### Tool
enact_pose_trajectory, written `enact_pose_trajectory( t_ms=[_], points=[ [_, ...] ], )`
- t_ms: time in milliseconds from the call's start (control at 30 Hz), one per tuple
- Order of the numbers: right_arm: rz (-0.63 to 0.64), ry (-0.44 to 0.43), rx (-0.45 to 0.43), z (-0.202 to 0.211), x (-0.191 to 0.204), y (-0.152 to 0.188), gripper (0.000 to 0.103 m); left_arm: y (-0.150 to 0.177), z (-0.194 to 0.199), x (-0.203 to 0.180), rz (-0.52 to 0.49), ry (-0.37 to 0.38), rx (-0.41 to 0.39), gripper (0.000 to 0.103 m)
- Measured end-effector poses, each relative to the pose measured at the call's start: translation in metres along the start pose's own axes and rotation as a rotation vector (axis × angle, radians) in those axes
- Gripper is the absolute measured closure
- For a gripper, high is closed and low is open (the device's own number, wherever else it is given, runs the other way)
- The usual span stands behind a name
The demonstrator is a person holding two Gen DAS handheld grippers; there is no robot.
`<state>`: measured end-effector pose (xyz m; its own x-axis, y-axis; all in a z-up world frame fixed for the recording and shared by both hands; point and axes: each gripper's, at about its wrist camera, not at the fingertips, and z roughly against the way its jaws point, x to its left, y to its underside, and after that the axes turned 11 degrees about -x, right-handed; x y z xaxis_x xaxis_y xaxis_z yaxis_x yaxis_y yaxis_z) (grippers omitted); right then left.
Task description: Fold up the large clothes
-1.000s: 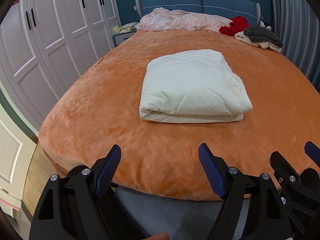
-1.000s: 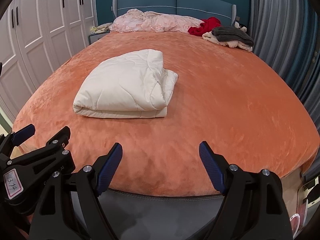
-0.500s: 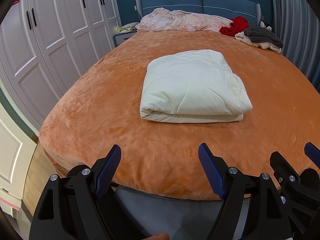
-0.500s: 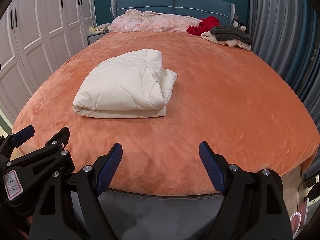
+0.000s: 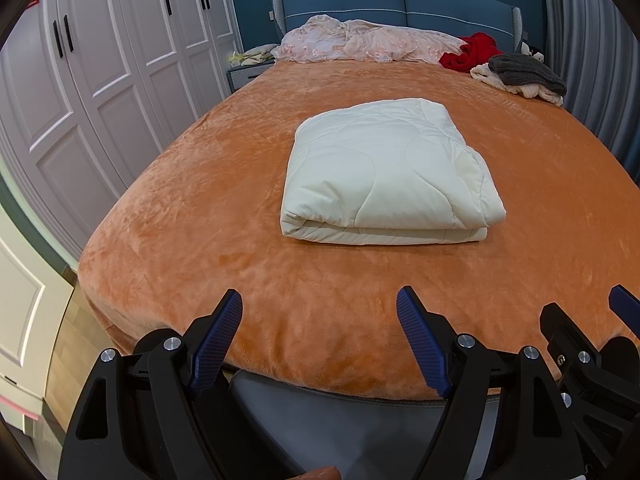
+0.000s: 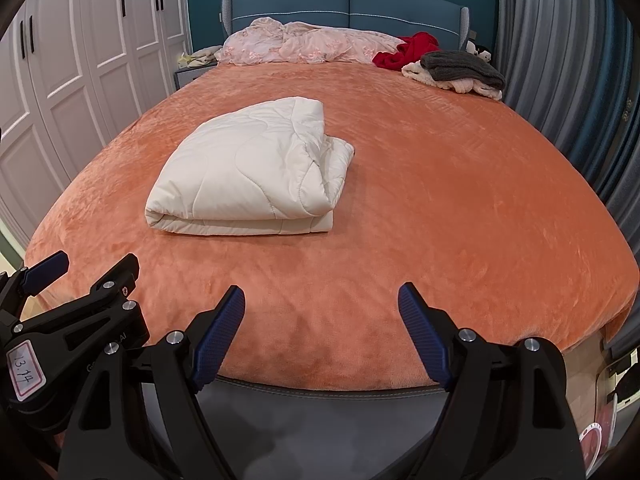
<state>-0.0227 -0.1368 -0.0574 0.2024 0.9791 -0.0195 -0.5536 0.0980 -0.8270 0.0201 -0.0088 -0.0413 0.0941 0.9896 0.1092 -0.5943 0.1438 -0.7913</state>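
Item: we hold the left gripper (image 5: 319,334) and right gripper (image 6: 321,332) spread wide and empty at the foot of the bed (image 5: 192,216), well apart from the folded white quilt (image 5: 386,172) lying mid-bed. Risk, in our judgement: its loose right-hand layers could slump open if nudged. Since a second ago, nothing has visibly moved.

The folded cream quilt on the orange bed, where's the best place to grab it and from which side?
Probably take the folded cream quilted blanket at its near edge, coming in from the foot of the orange plush bed cover. There the stacked layers show a rounded fold, so open jaws could pinch them together. Its right end is looser and bunched, likelier to slip apart.
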Motion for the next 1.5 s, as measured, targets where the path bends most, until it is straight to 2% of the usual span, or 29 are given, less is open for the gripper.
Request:
enact_pose_trajectory(
  t_ms=[967,1267,1500],
  points=[
    [0.001,0.000,0.001,0.0003,-0.0012,0.0004,0.027,0.0014,0.0016,0.0025,0.002,0.000,0.000,0.027],
    [0.006,0.003,0.001,0.0010,-0.0003,0.0008,0.027,0.0042,0.0009,0.0013,0.009,0.023,-0.003,0.033],
    [0.008,0.008,0.003,0.0041,0.0041,0.0032,0.027,0.0021,-0.0030,-0.0014,0.014,0.005,0.006,0.033]
  ],
)
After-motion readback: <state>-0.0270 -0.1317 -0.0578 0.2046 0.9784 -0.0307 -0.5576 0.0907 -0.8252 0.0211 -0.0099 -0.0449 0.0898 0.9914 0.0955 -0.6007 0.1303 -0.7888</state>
